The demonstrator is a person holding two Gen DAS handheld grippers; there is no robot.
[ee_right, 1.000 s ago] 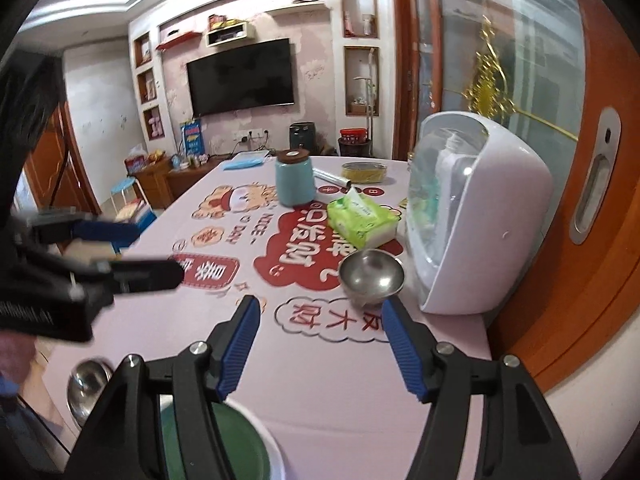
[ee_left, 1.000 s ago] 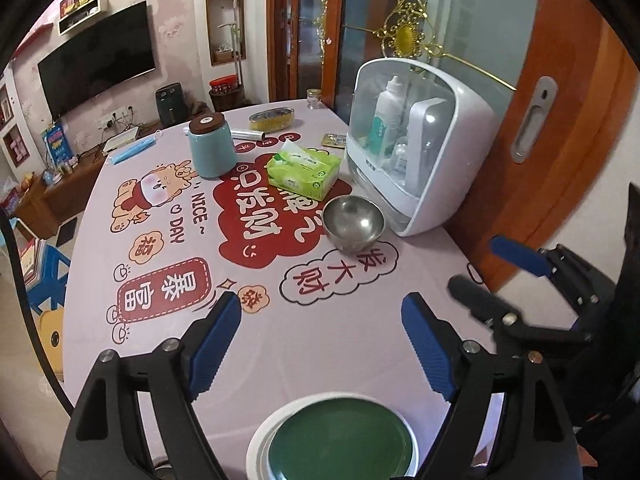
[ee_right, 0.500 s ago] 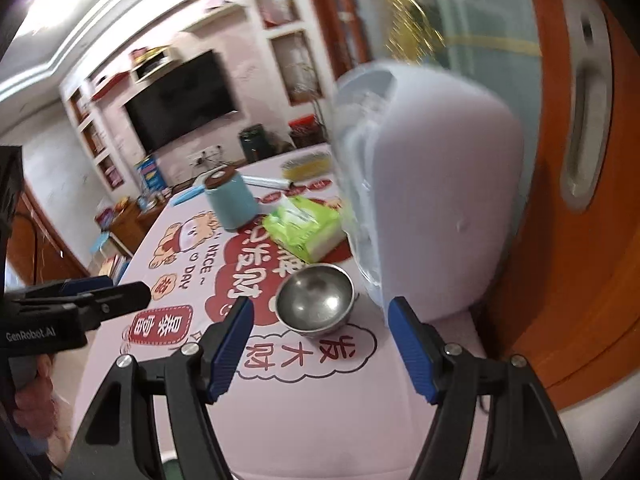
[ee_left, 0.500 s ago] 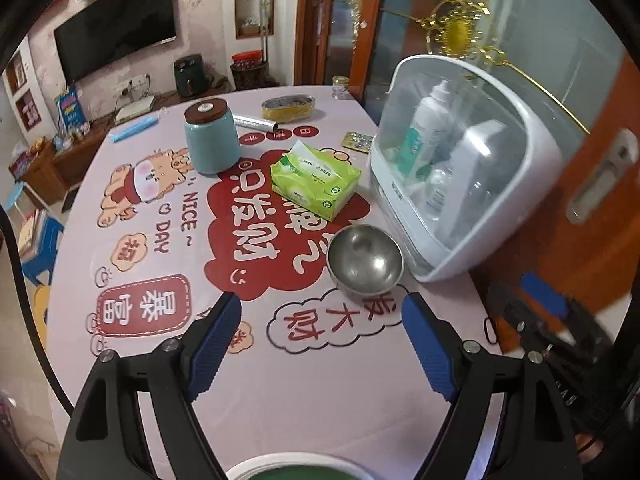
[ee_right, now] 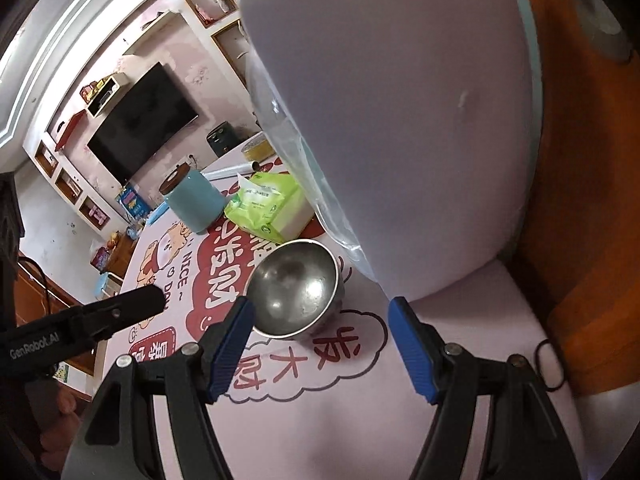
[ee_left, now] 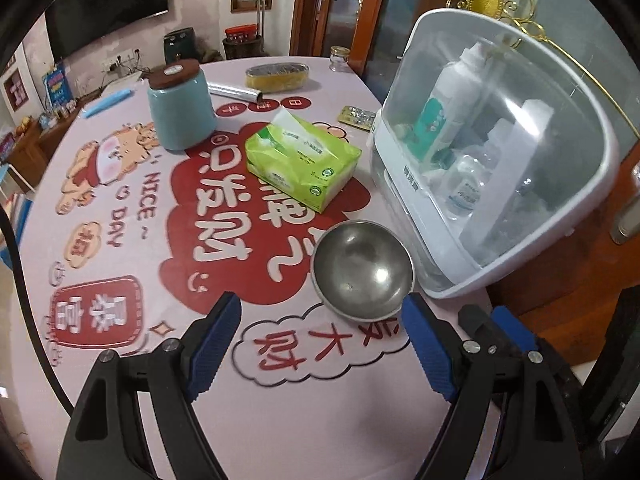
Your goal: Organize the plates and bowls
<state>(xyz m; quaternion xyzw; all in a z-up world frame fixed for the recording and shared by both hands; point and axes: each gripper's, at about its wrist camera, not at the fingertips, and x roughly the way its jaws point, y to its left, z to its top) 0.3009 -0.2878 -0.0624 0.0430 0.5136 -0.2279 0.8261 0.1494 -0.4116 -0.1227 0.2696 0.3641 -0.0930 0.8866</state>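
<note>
A steel bowl stands upright on the printed pink tablecloth, close beside the white storage box. It also shows in the right wrist view. My left gripper is open and empty, just short of the bowl, its right finger near the bowl's rim. My right gripper is open and empty, its left finger close to the bowl's near rim. The right gripper's tip shows at the left wrist view's lower right. No plate is in view.
A green tissue pack and a teal canister stand beyond the bowl. A foil roll, a yellow tin and a small glass jar lie at the table's far end. An orange door is at right.
Both grippers moved forward toward the steel bowl. The green plate at the near table edge dropped out of view. The right gripper tilted and came close to the white box.
</note>
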